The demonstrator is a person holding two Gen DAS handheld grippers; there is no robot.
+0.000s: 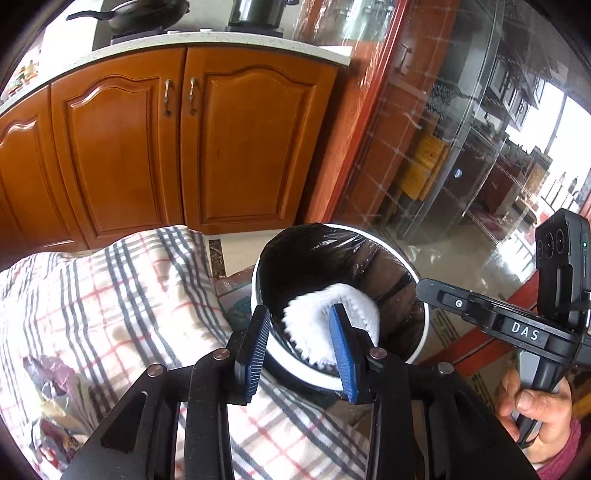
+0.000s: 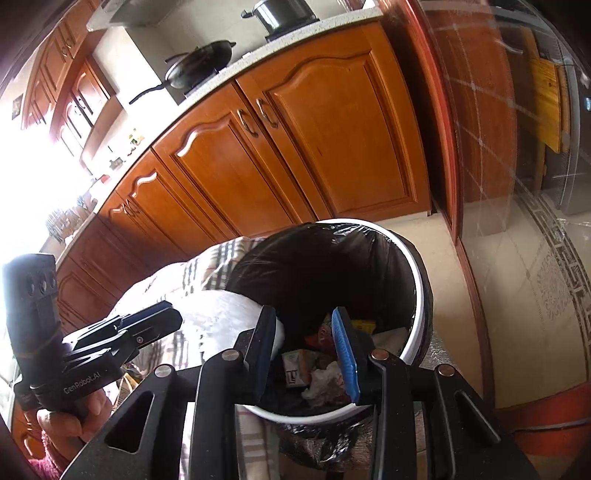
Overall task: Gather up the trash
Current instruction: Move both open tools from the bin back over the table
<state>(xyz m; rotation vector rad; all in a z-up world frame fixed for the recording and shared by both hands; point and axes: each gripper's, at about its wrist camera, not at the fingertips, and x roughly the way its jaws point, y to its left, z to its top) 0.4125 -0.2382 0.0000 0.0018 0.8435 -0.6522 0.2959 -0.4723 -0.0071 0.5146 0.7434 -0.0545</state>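
Observation:
A white trash bin [image 1: 424,332] with a black liner stands beside a table with a plaid cloth. A white pleated paper piece [image 1: 314,325] is blurred and falling inside the bin mouth, just beyond my open left gripper [image 1: 299,332]. In the right wrist view the bin [image 2: 415,325] holds several bits of trash, including a crumpled tissue [image 2: 325,380] and a small carton [image 2: 293,369]. My right gripper [image 2: 306,350] is open and empty over the bin. The white paper [image 2: 229,314] shows blurred at the bin's left edge.
The plaid tablecloth [image 1: 110,302] has a crumpled wrapper [image 1: 51,391] at its left. Wooden cabinets [image 1: 166,147] stand behind, with a pan [image 1: 147,14] on the counter. A glass door [image 1: 461,147] is to the right. The other gripper [image 1: 498,317] shows at right.

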